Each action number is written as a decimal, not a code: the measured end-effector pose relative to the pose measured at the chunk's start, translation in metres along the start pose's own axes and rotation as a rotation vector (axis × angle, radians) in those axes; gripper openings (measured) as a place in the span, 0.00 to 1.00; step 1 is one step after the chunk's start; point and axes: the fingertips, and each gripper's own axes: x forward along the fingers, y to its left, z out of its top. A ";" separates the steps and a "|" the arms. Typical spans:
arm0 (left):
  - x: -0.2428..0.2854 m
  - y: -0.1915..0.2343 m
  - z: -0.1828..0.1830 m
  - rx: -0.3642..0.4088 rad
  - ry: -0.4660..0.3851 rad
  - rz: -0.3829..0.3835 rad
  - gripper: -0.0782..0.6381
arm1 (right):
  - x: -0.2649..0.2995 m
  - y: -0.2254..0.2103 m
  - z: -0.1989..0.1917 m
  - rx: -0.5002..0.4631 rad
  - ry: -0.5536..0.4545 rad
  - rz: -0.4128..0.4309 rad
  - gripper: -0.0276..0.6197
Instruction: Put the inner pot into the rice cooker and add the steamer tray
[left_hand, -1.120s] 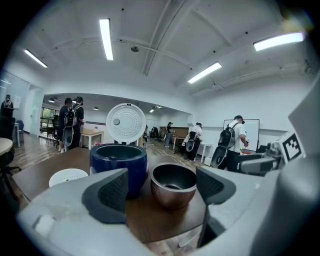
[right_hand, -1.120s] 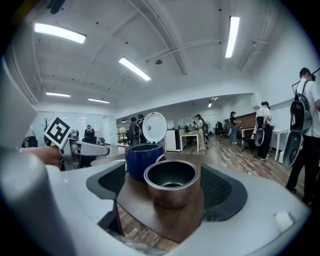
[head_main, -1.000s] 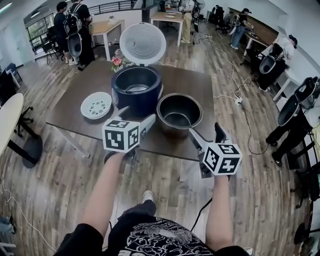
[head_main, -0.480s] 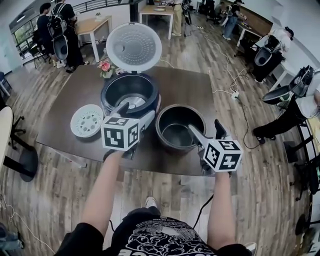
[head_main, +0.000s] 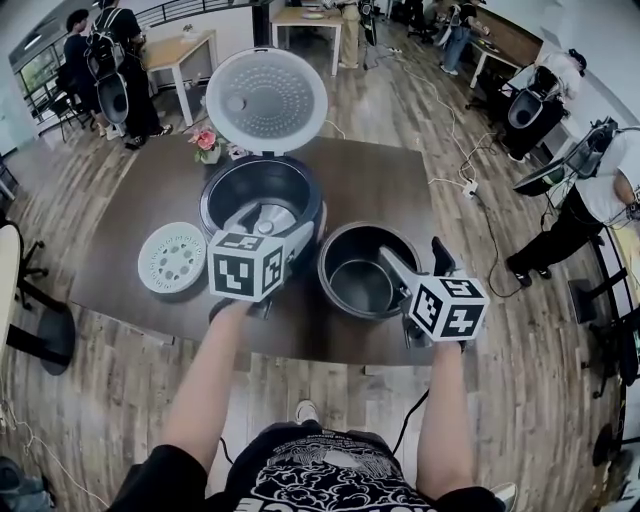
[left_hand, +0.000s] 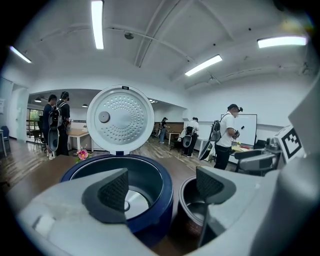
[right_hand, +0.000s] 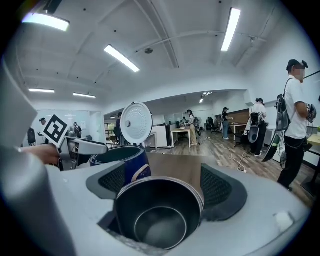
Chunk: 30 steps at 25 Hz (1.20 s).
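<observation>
The dark blue rice cooker (head_main: 262, 205) stands on the brown table (head_main: 395, 185) with its white lid (head_main: 266, 100) raised. To its right on the table sits the dark metal inner pot (head_main: 352, 285). The white perforated steamer tray (head_main: 171, 259) lies flat to the cooker's left. My left gripper (head_main: 272, 222) is open at the cooker's front rim with nothing between its jaws; the left gripper view (left_hand: 162, 187) shows the cooker (left_hand: 150, 195) and pot (left_hand: 192, 210) ahead. My right gripper (head_main: 412, 252) is open, one finger over the pot's mouth, the other outside its right wall. The pot (right_hand: 157, 220) fills the gap between its pads.
A small pot of pink flowers (head_main: 205, 140) stands behind the cooker at the table's far left. The table's near edge runs just under my grippers. Other tables, several people and floor cables (head_main: 470, 185) surround the table.
Both grippers have moved forward over the table. The right one went from the pot's near right side to straddling its right rim. Both stayed open.
</observation>
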 end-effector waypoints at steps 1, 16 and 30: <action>0.002 -0.001 -0.002 0.005 0.004 0.001 0.70 | 0.001 -0.002 -0.002 0.002 0.002 0.000 0.75; 0.009 -0.010 -0.015 -0.030 0.023 0.123 0.70 | 0.021 -0.038 -0.019 0.005 0.065 0.095 0.72; 0.007 -0.037 -0.051 -0.130 0.063 0.280 0.70 | 0.051 -0.060 -0.055 0.010 0.193 0.282 0.65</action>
